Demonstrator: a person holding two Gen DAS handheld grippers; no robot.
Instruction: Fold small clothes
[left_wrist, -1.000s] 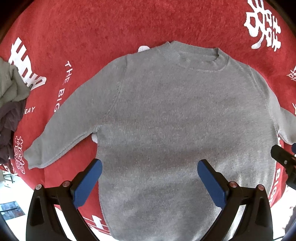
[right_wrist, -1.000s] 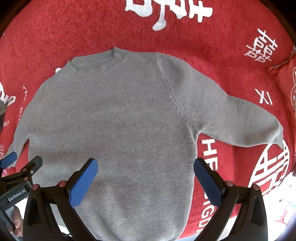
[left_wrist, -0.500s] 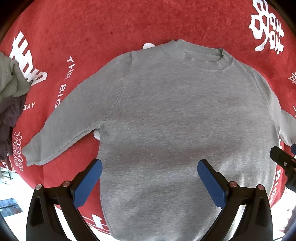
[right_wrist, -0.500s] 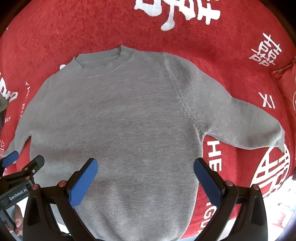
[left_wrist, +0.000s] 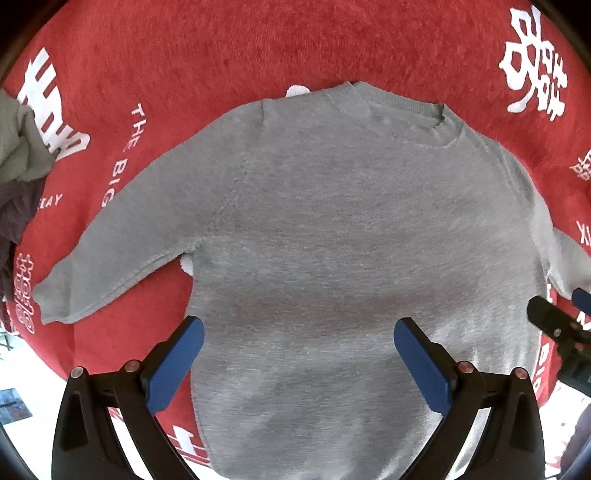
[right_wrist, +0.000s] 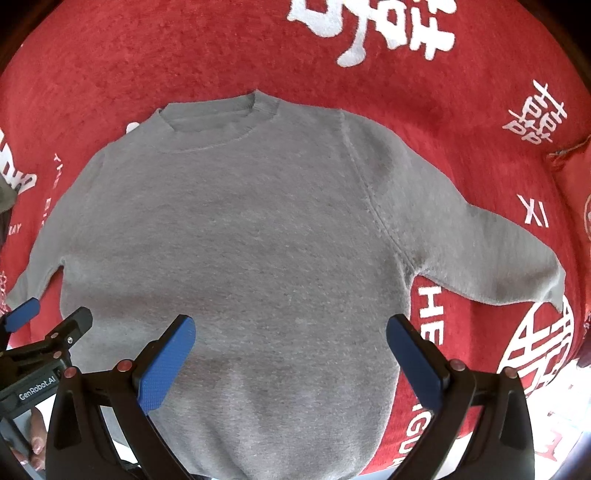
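Observation:
A small grey knit sweater (left_wrist: 332, 229) lies flat and face up on a red cloth, collar far, hem near, both sleeves spread out and down. It also shows in the right wrist view (right_wrist: 236, 240). My left gripper (left_wrist: 298, 343) is open and empty, hovering above the lower left part of the sweater body. My right gripper (right_wrist: 291, 341) is open and empty, hovering above the lower right part of the body. The left sleeve cuff (left_wrist: 51, 302) and the right sleeve cuff (right_wrist: 550, 288) lie free on the cloth.
The red cloth (left_wrist: 221, 55) with white lettering covers the surface. A heap of grey-green and dark clothes (left_wrist: 18, 166) lies at the far left edge. The cloth's near edge (left_wrist: 44, 354) runs just below the left cuff. A red cushion (right_wrist: 576, 173) sits at the right.
Both grippers have drifted slightly forward and the sweater sits a little lower in both views. Both grippers stay open and the sweater has not moved.

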